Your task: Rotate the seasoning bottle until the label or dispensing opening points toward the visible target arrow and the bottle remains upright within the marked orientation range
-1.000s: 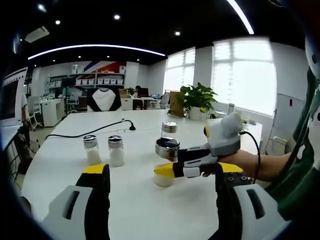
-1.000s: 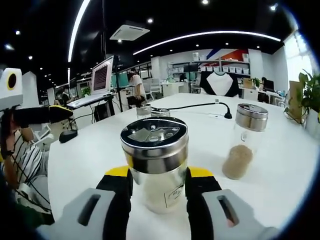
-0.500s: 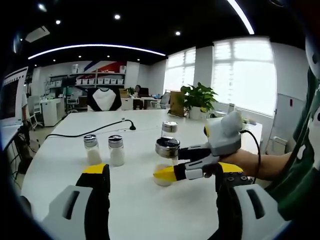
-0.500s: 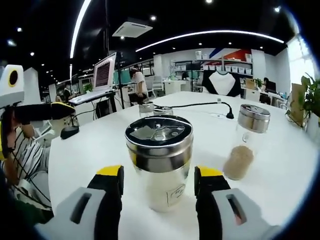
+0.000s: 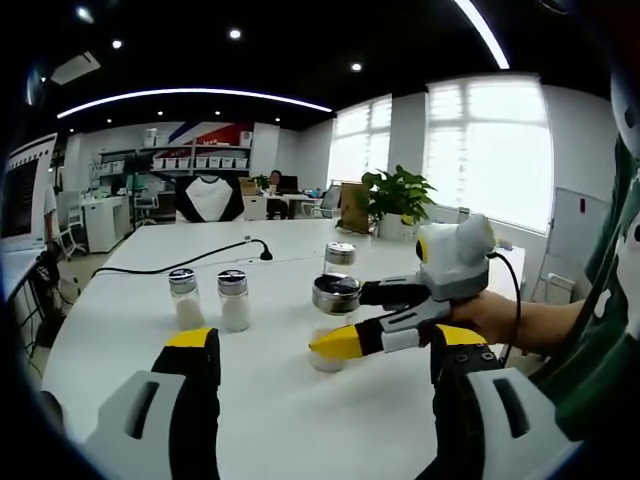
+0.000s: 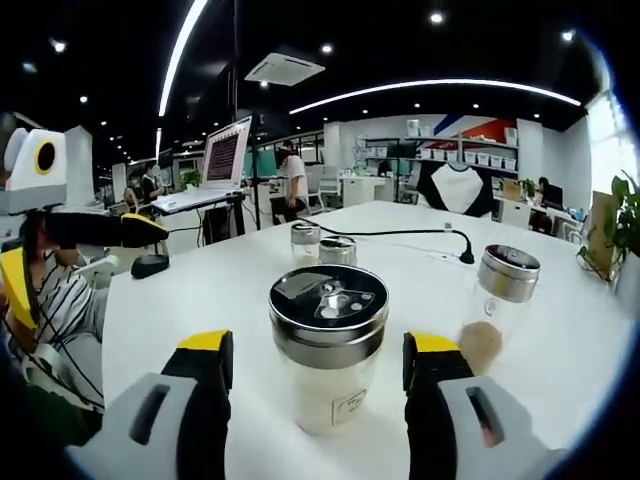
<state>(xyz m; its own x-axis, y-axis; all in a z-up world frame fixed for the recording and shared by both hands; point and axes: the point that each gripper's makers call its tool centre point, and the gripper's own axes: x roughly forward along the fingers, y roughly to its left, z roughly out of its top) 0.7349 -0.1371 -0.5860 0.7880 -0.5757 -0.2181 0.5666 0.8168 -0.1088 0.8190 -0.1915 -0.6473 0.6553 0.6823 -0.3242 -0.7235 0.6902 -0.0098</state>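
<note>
white bench [image 6: 200, 300] | right claw [image 6: 318, 365] open, jaws wide of bottle, no contact | left claw [image 5: 325, 365] open, holding nothing | seasoning bottle [image 6: 328, 345] upright between right claw's jaws, steel lid up | brown-filled shaker [image 6: 497, 300] at 2 o'clock from bottle

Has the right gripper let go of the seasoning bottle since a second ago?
Yes. The right gripper has opened and drawn back: its yellow-tipped jaws now stand clear of the seasoning bottle, which stands upright on the white table.
</note>
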